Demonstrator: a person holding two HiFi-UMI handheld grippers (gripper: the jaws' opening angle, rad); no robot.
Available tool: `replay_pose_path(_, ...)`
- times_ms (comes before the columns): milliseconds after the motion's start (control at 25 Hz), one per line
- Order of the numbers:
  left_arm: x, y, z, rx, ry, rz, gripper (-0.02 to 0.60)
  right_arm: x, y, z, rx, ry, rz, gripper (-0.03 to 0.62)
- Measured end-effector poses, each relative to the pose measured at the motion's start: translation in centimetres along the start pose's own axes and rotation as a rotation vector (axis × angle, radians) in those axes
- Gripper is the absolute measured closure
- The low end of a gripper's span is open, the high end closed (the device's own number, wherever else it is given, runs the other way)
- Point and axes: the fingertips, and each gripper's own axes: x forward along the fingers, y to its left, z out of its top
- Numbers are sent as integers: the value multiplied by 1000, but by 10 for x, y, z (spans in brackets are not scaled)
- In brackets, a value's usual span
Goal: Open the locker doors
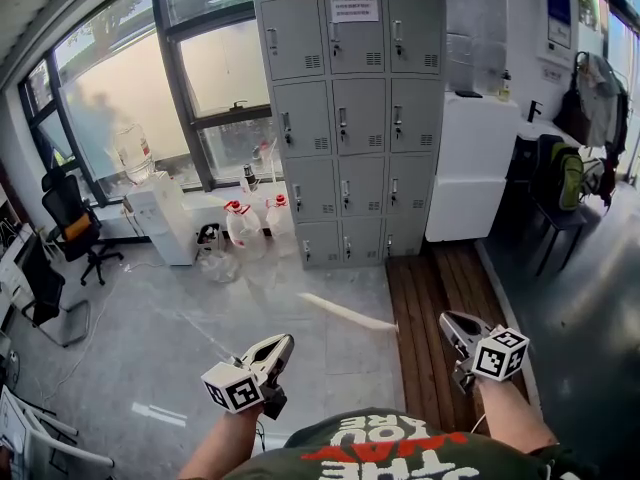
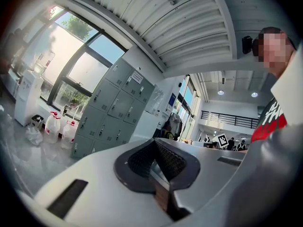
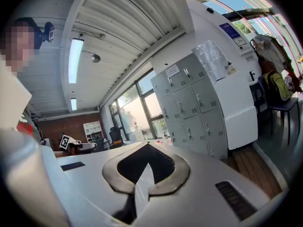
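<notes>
held left gripper (image 1: 283, 344) and right gripper (image 1: 450, 322) low, both pinched together on nothing, well apart from grey locker (image 1: 350, 128) across the floor, all doors closed; risked glancing off small door handles (image 1: 342, 121) if not spread first.

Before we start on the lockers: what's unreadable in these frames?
- Notice on the locker: print too small, head view.
- Door latches: locked or not, too small in every view.
- Shape behind the window: blurred by hazy glass, head view.
</notes>
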Motion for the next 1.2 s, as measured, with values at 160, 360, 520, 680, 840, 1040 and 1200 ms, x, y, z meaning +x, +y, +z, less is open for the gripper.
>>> replay_pose_path(160, 33, -26, -9, 1, 0, -16, 577, -30, -29, 5, -2, 0, -2, 559)
replay_pose_path(360, 77, -62, -28, -20, 8, -34, 577, -60, -65, 12, -9, 9, 0, 559)
replay_pose_path(520, 102, -76, -39, -28, 29, -39, 577, -65, -87, 11, 1, 22, 10, 559)
replay_pose_path(680, 116, -65, -37, -25, 40, -30, 577, -50, -101, 9, 13, 32, 19, 559)
replay_pose_path(840, 125, -29, -32, -43, 29, -15, 577, -14, -110, 6, 14, 55, 27, 559)
replay_pose_path(1040, 148, 56, -18, -74, 24, -32, 577, 68, -117, 8, 1, 79, 21, 559)
replay_pose_path(1200, 178, 154, 10, -76, 27, -72, 577, 162, -128, 18, -4, 70, -16, 559)
